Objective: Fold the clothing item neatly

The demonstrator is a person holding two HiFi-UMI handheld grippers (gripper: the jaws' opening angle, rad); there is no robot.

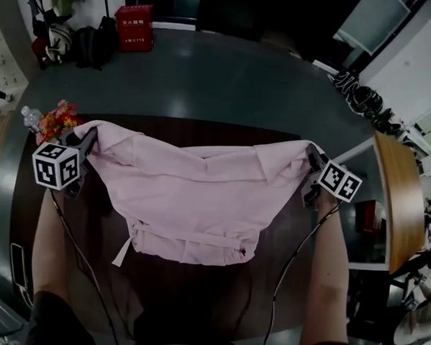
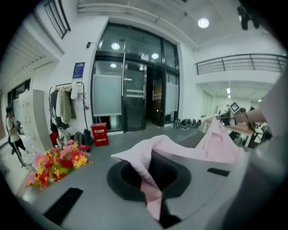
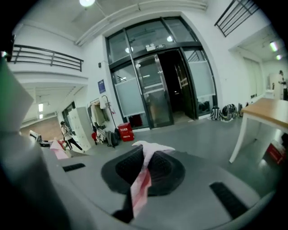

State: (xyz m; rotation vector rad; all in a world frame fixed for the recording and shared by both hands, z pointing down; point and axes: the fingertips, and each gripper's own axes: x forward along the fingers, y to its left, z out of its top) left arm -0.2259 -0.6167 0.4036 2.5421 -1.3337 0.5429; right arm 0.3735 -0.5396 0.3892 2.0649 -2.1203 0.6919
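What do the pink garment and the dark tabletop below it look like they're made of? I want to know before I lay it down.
The pale pink garment looks like thin woven cloth, likely cotton or a blend, with a matte finish: it sags and creases softly. The dark brown tabletop is probably wood or wood-look laminate, smooth with a dull sheen. No grain can be made out in this dim view.

Head view looks steeply down at garment (image 1: 200, 196); gripper views share glass doors (image 2: 135, 90) (image 3: 157, 85).
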